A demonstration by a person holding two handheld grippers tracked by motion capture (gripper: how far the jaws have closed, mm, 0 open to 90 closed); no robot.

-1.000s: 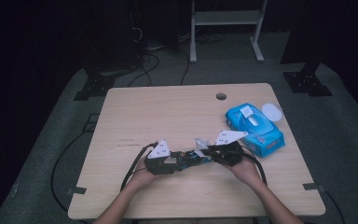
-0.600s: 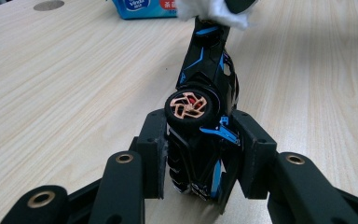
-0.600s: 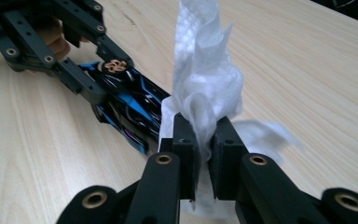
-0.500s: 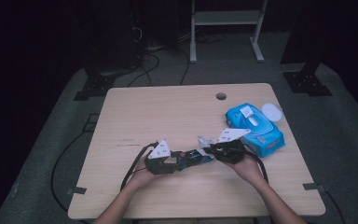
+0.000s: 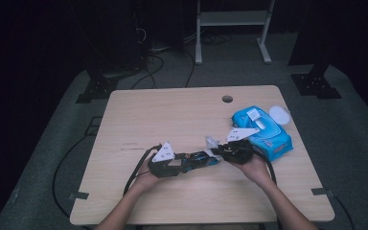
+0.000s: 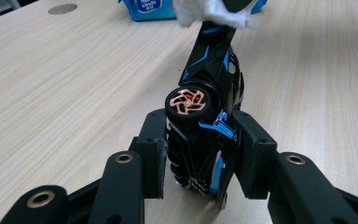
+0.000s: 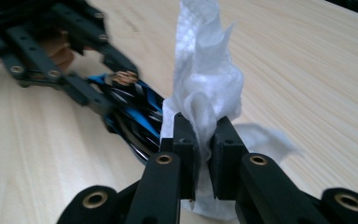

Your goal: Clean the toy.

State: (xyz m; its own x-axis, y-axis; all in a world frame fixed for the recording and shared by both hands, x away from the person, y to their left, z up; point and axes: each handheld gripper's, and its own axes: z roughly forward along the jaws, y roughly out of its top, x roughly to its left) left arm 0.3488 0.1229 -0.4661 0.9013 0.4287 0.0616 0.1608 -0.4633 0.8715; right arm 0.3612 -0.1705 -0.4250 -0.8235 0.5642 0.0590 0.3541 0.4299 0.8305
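Since the earlier frame our right claw (image 7: 204, 140) has edged slightly along the toy car (image 6: 204, 135). It pinches a white wipe (image 7: 205, 88) against the car's far end, while our left claw (image 6: 200, 154) clamps the car tipped on its side just above the worktop (image 5: 172, 115).

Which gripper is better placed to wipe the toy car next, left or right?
Right. The right gripper already pinches the wipe and has it against the car. The left gripper is clamped on the car, steadying it.
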